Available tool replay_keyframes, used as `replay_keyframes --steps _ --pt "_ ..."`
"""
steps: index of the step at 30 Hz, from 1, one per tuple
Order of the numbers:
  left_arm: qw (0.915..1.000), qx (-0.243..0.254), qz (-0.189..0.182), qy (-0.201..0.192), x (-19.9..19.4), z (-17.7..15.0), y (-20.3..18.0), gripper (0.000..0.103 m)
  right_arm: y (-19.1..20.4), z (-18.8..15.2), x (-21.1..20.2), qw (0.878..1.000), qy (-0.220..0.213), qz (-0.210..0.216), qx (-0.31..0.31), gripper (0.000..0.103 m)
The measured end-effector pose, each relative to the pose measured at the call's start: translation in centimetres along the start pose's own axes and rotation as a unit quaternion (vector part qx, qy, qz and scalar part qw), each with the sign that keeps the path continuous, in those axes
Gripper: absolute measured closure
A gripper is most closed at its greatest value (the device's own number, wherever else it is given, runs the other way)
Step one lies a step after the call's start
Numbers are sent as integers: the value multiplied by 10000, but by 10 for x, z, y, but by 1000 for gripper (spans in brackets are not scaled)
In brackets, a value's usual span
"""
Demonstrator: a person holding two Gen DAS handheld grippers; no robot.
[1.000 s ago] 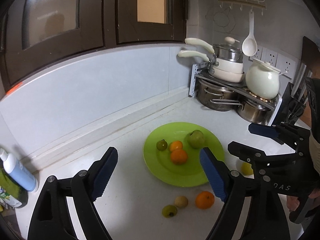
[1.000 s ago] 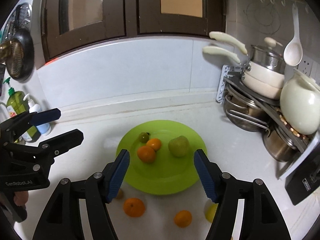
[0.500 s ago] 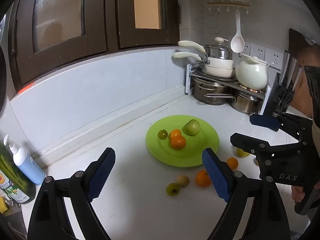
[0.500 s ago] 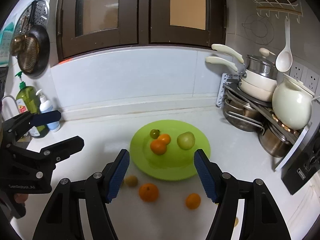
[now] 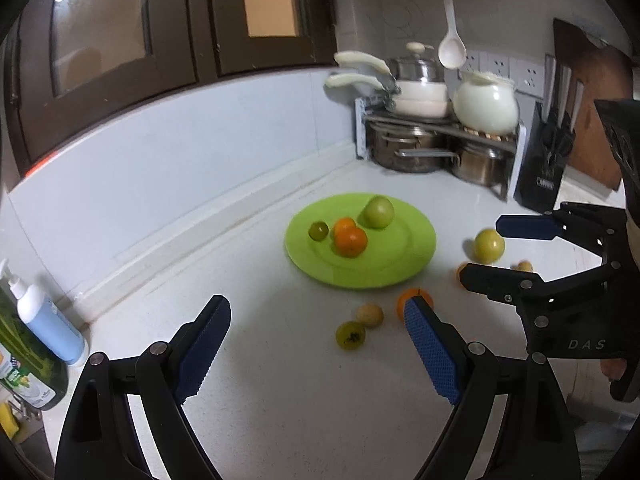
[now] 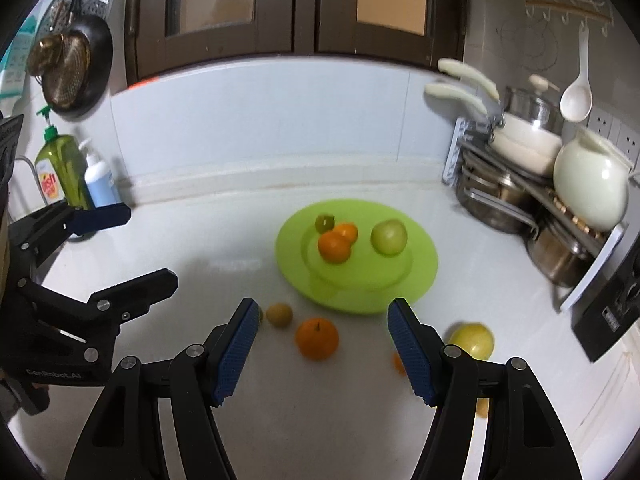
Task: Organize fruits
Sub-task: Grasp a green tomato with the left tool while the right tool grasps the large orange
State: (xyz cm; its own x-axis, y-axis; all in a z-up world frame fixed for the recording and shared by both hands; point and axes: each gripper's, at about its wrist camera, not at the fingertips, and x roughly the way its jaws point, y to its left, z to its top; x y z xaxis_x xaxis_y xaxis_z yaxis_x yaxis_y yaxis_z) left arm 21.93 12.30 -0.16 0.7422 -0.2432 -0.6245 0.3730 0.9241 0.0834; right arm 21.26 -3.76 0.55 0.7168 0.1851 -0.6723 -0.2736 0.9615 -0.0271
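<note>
Left gripper (image 5: 316, 342) (marked "GenRobot.AI") agape, right gripper (image 6: 322, 344) ("DAS") agape, both empty

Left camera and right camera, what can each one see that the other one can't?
Only the left wrist view shows the knife block and a small green tomato on the counter. Only the right wrist view shows the hanging frying pan and the green soap bottle. Both show the green plate holding four fruits, a loose orange, the yellow-green apple, the pots, and both grippers open and empty.
</note>
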Motion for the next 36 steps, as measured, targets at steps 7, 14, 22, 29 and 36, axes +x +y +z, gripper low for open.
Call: replay_keyframes --steps 7,14,22,29,36 --pt "9990 202 -280 273 26 -23 1 14 6 -18 23 9992 354 -61 -167 36" --pt "9968 374 -454 538 53 -36 -1 15 7 -27 48 9974 655 -23 -299 36" --pt "9941 420 -620 785 84 -37 -3 18 -1 -32 78 9953 936 85 -221 36" --pt "9927 472 -720 839 99 -33 -5 26 -6 -29 95 9941 1055 160 -217 36" --pt "9903 414 -910 961 111 -28 -10 42 -11 -27 109 9929 1132 361 -87 39"
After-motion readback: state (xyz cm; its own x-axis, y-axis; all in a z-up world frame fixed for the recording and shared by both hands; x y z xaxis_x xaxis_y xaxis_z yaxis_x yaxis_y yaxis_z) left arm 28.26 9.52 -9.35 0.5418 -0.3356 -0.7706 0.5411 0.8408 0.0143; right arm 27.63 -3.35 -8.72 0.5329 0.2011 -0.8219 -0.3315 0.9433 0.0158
